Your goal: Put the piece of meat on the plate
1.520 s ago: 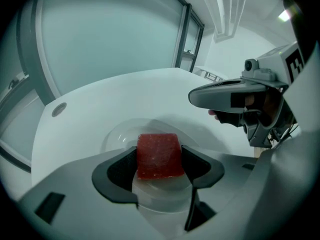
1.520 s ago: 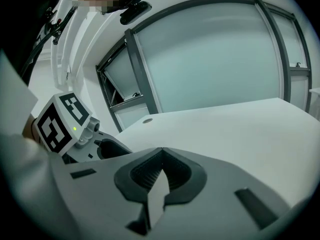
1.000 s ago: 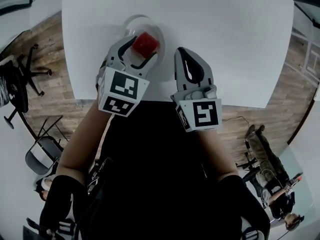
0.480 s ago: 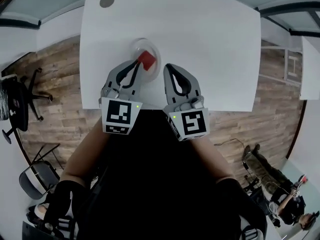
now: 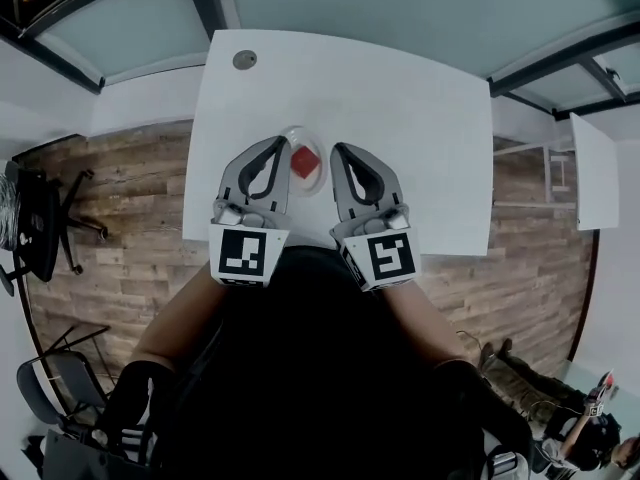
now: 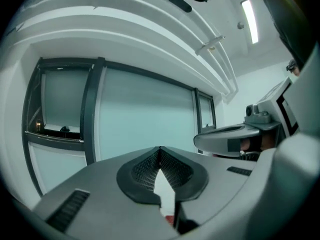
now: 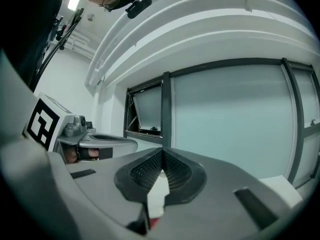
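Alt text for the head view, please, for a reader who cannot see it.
A red cube-like piece of meat lies on a clear round plate on a white table. The grey left gripper and the grey right gripper, both shut and empty, are held above the table, one on each side of the plate in the picture.

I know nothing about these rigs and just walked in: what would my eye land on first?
The red piece of meat stands out, lying on a small plate toward the near edge of the white table. Framing it, the left gripper and right gripper are held side by side, both shut and empty.
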Motion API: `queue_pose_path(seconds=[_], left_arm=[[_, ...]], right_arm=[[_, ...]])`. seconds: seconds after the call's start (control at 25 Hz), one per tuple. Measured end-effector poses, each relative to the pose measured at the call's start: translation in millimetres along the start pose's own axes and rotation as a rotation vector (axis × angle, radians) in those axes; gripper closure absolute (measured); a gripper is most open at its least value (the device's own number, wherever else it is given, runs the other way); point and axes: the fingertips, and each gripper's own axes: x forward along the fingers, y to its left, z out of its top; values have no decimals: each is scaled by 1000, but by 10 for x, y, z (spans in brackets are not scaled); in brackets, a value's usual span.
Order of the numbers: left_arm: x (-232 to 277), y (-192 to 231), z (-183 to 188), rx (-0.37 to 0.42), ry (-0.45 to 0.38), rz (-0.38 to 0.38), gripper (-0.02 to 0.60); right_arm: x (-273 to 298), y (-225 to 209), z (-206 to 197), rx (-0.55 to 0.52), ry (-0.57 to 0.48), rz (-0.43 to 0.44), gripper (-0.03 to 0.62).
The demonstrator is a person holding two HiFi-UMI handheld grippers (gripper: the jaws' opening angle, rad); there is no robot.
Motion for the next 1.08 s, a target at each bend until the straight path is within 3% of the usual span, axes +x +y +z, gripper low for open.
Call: queue_pose_path(seconds=[0.24,1.08], left_arm=[[-42,135,256,-28,-91,41,578],[34,-17,269,-18,-84,-4,577]], right_arm=[[91,102,165,-23,-37,30,591],[92,46,304,-41,-70,8,591]])
